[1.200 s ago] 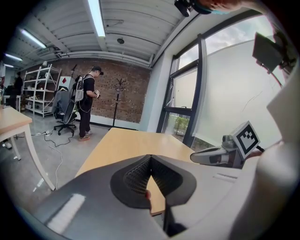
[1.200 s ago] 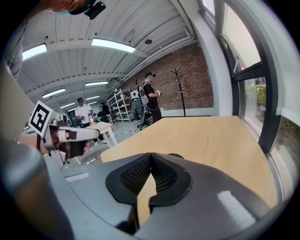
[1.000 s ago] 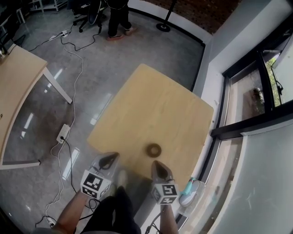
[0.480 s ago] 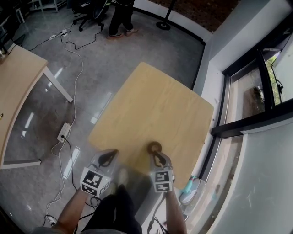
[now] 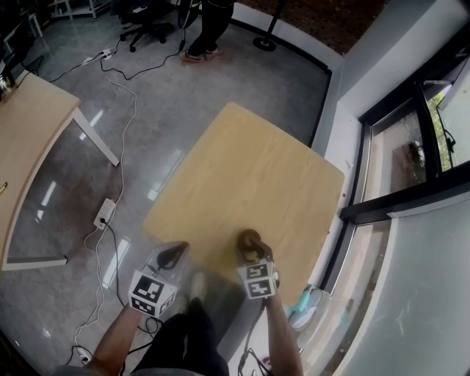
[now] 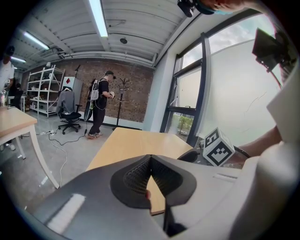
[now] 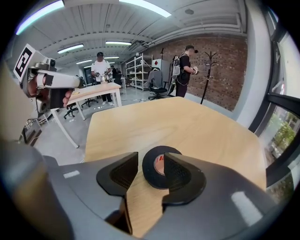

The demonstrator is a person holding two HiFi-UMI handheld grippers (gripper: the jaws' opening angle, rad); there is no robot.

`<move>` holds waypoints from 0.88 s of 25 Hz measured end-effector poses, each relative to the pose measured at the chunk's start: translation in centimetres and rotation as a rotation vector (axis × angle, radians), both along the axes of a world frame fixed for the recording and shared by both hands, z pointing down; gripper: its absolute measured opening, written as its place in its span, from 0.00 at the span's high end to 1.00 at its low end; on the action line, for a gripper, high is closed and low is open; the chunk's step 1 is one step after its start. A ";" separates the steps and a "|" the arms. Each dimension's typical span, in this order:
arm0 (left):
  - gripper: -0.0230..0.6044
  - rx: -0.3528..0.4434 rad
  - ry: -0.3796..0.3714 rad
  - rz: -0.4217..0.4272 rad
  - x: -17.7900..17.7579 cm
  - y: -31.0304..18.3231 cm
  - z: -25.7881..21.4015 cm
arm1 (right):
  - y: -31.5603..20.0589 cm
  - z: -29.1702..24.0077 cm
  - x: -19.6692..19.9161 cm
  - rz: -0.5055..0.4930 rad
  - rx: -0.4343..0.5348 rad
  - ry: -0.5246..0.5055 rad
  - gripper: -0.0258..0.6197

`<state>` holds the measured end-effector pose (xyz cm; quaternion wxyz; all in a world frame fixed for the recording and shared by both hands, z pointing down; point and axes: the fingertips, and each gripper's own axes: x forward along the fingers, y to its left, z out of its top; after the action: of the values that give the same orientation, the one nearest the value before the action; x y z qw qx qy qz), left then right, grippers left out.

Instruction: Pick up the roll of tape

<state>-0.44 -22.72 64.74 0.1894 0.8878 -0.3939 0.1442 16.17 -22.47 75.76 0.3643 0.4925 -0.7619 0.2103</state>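
Note:
A black roll of tape (image 5: 248, 238) lies flat near the front edge of the light wooden table (image 5: 242, 161). My right gripper (image 5: 250, 252) points down at it, jaws opening. In the right gripper view the roll (image 7: 151, 165) sits at the jaw tips. The right finger (image 7: 180, 176) reaches over the roll's hole, the left finger (image 7: 119, 174) stands outside its rim, and neither pad presses on it. My left gripper (image 5: 172, 256) hovers off the table's front left corner. Its jaws meet at the tips (image 6: 150, 159) with nothing held.
A second wooden table (image 5: 29, 125) stands at the left, with cables and a power strip (image 5: 103, 213) on the floor between. A window ledge and frame (image 5: 367, 169) run along the table's right side. A person (image 5: 213, 22) stands at the far end beside an office chair.
My right gripper has moved forward and down to the tape roll, and its jaws have gone from shut to open around the roll's rim. The left gripper has kept still.

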 end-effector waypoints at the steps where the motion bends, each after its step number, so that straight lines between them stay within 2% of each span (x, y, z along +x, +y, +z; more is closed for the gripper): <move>1: 0.96 0.000 -0.002 0.000 0.0 0.0 0.1 | 0.0 0.3 0.0 -0.004 -0.010 -0.001 0.66; 15: 0.96 -0.006 -0.012 -0.023 -0.8 -0.3 0.2 | 0.0 2.1 -0.4 -0.042 -0.108 0.061 0.64; 22: 0.96 -0.009 -0.014 -0.025 -0.8 -0.4 0.5 | -0.2 2.2 -0.2 -0.038 -0.107 0.093 0.67</move>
<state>-1.27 -23.09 65.20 0.1924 0.8809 -0.4058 0.1498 15.97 -22.70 77.97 0.4290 0.4669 -0.7412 0.2206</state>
